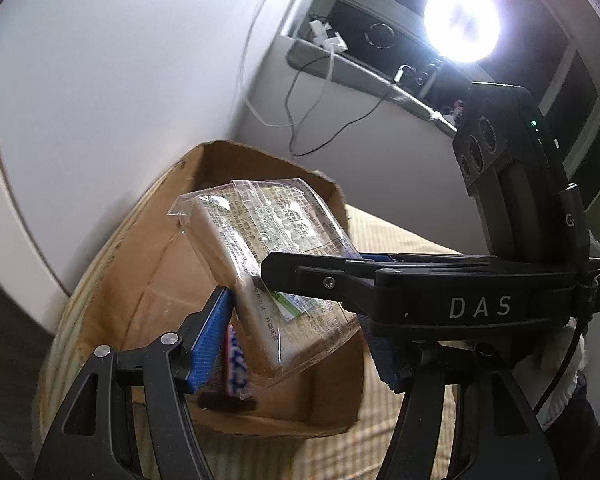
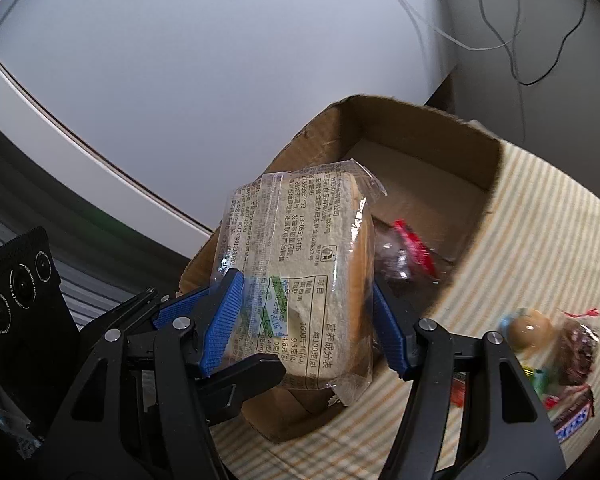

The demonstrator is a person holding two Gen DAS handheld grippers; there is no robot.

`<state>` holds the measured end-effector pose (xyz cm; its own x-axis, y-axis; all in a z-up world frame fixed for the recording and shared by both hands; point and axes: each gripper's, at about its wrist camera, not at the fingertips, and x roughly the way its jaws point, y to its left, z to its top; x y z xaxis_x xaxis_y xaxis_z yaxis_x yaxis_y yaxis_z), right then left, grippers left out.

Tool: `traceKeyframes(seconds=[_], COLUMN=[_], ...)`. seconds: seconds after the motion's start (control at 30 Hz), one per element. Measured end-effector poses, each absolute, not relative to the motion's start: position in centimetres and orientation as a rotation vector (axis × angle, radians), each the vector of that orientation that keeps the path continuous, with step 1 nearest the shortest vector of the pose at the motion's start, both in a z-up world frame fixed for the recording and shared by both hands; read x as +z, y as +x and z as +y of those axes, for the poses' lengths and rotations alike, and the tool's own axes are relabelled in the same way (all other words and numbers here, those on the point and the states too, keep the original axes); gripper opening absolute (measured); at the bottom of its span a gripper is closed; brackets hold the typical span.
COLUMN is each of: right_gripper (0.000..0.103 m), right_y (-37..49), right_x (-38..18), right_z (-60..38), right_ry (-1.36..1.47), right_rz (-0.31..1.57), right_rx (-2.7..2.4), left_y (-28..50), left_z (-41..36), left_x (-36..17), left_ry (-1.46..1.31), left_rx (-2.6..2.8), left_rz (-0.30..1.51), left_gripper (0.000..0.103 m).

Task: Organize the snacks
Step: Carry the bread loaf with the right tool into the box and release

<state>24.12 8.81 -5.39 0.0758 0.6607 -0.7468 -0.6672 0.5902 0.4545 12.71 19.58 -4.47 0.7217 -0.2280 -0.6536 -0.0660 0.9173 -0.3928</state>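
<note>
An open brown cardboard box [image 2: 432, 152] sits on a beige striped cloth [image 2: 540, 208] by a white wall. Above its opening hangs a clear-wrapped rectangular loaf of sliced bread [image 2: 312, 280], long axis running from the tongs toward the box's far wall. Both the right tongs [image 2: 306, 320] and the left tongs [image 1: 296, 344] are clamped on its near end.

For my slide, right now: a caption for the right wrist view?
Both grippers hold a clear-wrapped bread loaf over an open brown cardboard box.
</note>
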Motion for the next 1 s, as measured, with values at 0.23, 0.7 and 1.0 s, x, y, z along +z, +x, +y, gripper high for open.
traceKeyframes(seconds=[0.23,0.7,1.0], right_gripper=[0.066,0.070,0.070], right_y=[23.9,24.0,22.5], right_x=[-6.0,-4.4,-2.8], right_z=[10.2,8.6,3.1], right_ry=[-0.041,-0.061,-0.075], right_rz=[1.139,1.070,0.948], right_rx=[0.993,0.916,0.841], left_y=[12.8,12.1,11.2], left_z=[20.3,20.0,17.2], left_x=[-5.1,-4.8,-3.4], left_ry=[-0.418,-0.357,-0.283], left_rx=[-0.079,-0.032,-0.055], left_rz=[0.781,0.776,0.724], left_gripper=[0.063,0.063,0.063])
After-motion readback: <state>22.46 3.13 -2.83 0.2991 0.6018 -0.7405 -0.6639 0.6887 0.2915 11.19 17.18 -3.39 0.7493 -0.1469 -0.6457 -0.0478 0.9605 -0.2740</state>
